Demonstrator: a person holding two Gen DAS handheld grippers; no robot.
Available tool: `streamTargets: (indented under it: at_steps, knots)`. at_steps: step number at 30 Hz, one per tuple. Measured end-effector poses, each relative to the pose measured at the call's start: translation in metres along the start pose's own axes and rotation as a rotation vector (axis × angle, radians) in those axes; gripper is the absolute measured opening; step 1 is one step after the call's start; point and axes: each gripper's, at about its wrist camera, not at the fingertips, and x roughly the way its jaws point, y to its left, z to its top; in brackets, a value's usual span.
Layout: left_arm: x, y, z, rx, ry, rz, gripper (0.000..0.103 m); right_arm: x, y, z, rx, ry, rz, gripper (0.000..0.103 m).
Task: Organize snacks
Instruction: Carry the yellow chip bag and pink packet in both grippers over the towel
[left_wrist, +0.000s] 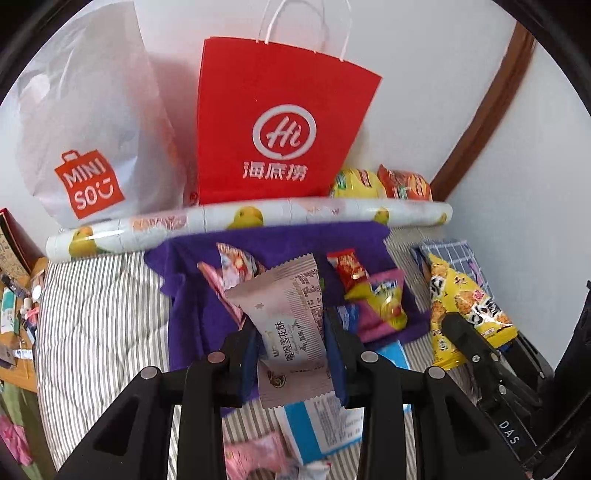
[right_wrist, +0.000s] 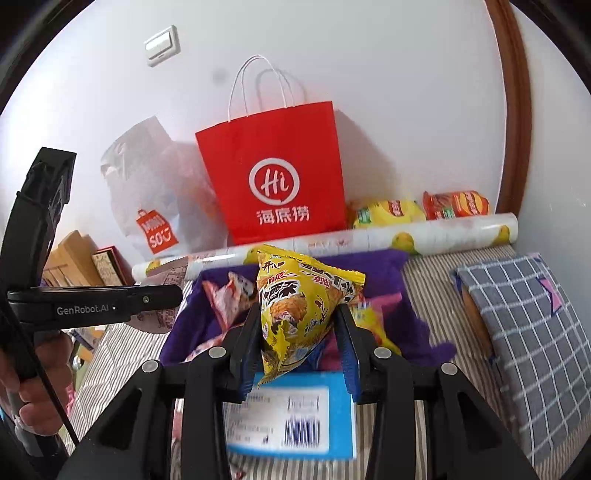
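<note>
left wrist view: a pale pink snack packet (left_wrist: 291, 325) is clamped between the blue pads of the left gripper (left_wrist: 291, 354), held above a purple cloth (left_wrist: 192, 295) strewn with small snacks on the striped bedding (left_wrist: 103, 302). right wrist view: the right gripper (right_wrist: 299, 350) is clamped on a yellow snack bag (right_wrist: 295, 314) over a blue-edged box (right_wrist: 332, 417). behind the cloth lie a lemon-print roll (left_wrist: 243, 218), a red paper bag (left_wrist: 280, 125) and a white miniso bag (left_wrist: 88, 147) against the wall.
</note>
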Motion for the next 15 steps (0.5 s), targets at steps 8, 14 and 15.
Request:
streamTargets:
  at_steps: [8, 14, 15]
  knots:
    - [0.013, 0.012, 0.024, -0.041, -0.017, -0.031, 0.031, 0.031, 0.006, 0.028, 0.002, -0.012, 0.025, 0.038]
    - [0.031, 0.024, 0.031, -0.047, 0.004, -0.027, 0.032, 0.064, 0.008, 0.034, 0.016, 0.005, 0.037, 0.038]
    - [0.032, 0.027, 0.031, -0.049, 0.007, -0.031, 0.032, 0.071, 0.008, 0.034, 0.019, 0.009, 0.035, 0.038]
